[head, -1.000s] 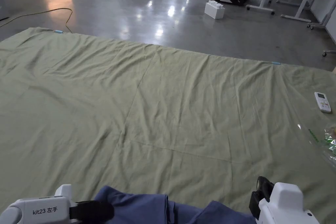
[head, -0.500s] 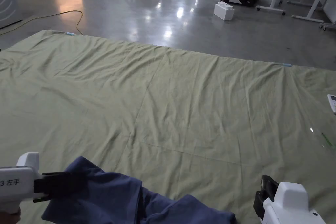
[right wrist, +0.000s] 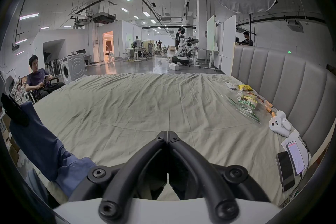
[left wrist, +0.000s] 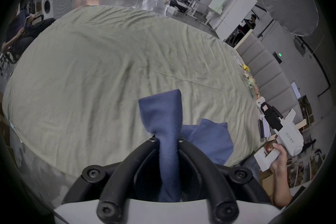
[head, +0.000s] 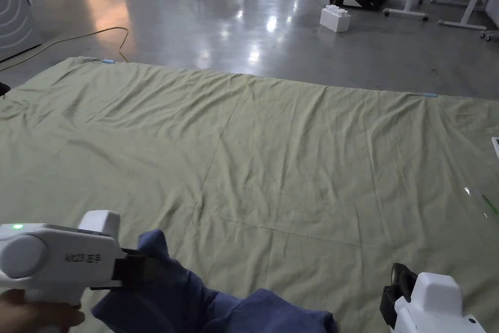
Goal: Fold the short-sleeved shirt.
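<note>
Between left hand-held gripper (left wrist: 168, 139) jaws | blue shirt (left wrist: 163, 118), seemingly lifted

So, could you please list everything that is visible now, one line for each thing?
shirt: one, blue, bunched at the near edge of the bed, one end lifted
bed sheet: one, pale green, wrinkled, covering the bed
headboard: one, grey padded, right of the bed
snack bag: one, clear with green print, on the sheet by the headboard
soft toy: one, white, near the headboard
phones: two, near right corner
washing machine: one, white, beyond the bed
left gripper: one, shut on the shirt
right gripper: one, shut, empty
</note>
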